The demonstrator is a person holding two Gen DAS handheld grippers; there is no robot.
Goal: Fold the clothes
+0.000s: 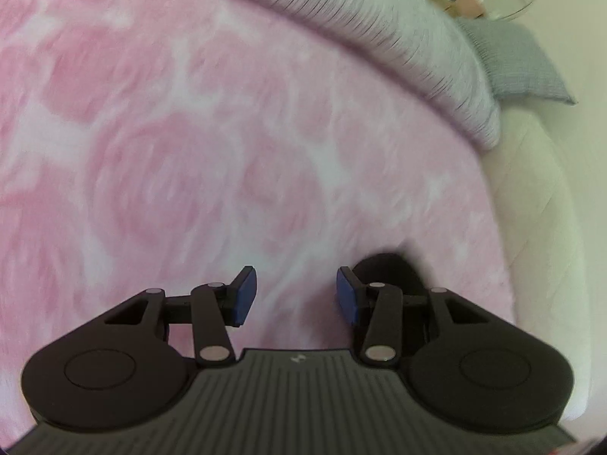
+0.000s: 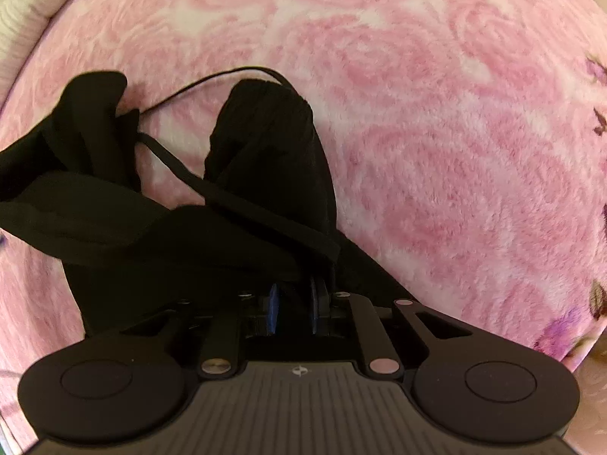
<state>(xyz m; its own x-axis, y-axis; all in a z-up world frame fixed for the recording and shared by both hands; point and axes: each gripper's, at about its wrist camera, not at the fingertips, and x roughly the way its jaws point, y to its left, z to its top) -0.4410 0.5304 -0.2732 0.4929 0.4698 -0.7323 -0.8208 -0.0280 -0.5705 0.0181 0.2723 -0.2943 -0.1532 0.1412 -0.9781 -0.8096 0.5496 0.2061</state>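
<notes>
A black garment (image 2: 242,197) is seen lying crumpled on a pink rose-patterned blanket (image 2: 436,132), toward the blanket's left edge in the right wrist view. A thin black cord (image 2: 212,79) is looped from the garment across the blanket, and a flat black strap (image 2: 227,193) is stretched over the bunched cloth. The right gripper (image 2: 294,307) is closed on the near part of the garment: its blue pads (image 2: 271,309) are drawn close together with black cloth caught between them.

In the left wrist view the left gripper (image 1: 296,295) is held above the blanket (image 1: 189,132) with its fingers spread apart; nothing is held between the blue pads (image 1: 244,295). A small dark patch of the garment (image 1: 390,269) is seen just behind the right-hand finger, near the blanket's right edge. Beyond the blanket's far edge a white ribbed cloth (image 1: 398,38) is laid, and a grey pillow (image 1: 519,60) is seen past it on a pale surface. The left view is blurred.
</notes>
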